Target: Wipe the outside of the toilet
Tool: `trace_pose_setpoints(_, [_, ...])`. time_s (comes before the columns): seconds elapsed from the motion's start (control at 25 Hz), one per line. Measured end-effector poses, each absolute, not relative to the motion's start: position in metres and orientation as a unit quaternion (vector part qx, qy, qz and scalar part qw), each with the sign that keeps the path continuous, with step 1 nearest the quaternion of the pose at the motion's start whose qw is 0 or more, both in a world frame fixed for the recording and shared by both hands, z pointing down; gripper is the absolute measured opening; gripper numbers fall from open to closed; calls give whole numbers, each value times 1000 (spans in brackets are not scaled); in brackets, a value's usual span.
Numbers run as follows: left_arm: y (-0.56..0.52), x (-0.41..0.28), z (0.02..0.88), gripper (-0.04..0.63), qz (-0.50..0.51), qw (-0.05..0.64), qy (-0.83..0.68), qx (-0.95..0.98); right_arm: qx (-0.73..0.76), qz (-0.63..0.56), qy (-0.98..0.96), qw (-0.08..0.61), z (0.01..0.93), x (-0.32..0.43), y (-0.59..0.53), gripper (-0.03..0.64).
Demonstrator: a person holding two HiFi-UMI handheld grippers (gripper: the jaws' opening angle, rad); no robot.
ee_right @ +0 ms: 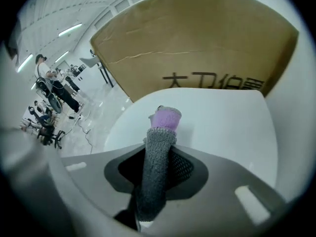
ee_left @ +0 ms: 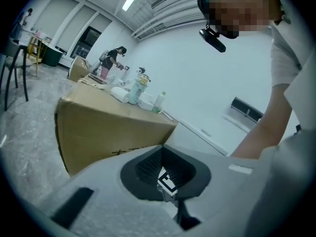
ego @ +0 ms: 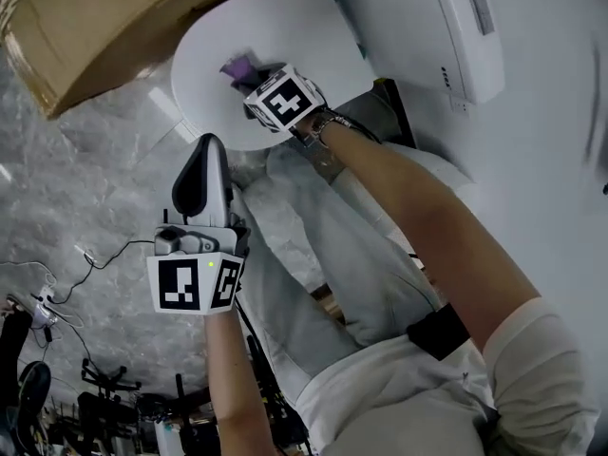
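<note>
The toilet (ego: 285, 17) stands at the top of the head view with its white lid down, a cardboard box (ego: 85, 17) just beside it on the far side. The right gripper (ego: 255, 82) reaches over the lid with its jaws pinched on a cloth (ee_right: 157, 172) — a soft grey knit roll with a purple end that pokes out past the jaw tips. The purple end lies over the lid's top, though whether it touches cannot be told. The left gripper (ego: 207, 155) hangs near the person's knee, well apart from the toilet, its jaws pressed together on nothing. The toilet looks hard, glossy and fixed, so it should take firm strokes without shifting; the lid alone may flex a little. The cloth is light and limp, likely to fold or drag out of the pinch on a slick surface — it is best gripped low with a short end free.
</note>
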State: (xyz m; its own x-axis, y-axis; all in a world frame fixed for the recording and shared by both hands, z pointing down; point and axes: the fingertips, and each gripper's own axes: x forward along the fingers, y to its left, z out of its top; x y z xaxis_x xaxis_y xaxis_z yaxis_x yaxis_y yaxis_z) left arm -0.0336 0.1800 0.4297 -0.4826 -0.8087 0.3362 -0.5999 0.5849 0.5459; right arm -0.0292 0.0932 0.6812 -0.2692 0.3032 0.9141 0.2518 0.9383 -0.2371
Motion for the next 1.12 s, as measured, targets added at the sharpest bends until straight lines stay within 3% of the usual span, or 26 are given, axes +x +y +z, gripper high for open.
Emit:
trace_pose_setpoints(0.4, [78, -22, 420, 5, -177, 287, -822, 458, -31, -7, -803, 595, 680, 2, -131, 100])
trace_pose_setpoints(0.84, [121, -3, 444, 5, -187, 307, -825, 437, 3, -28, -821, 570, 692, 11, -114, 98])
trace_pose_setpoints(1.12, [184, -8, 447, 5, -199, 307, -834, 413, -37, -21, -799, 599, 696, 16, -48, 100])
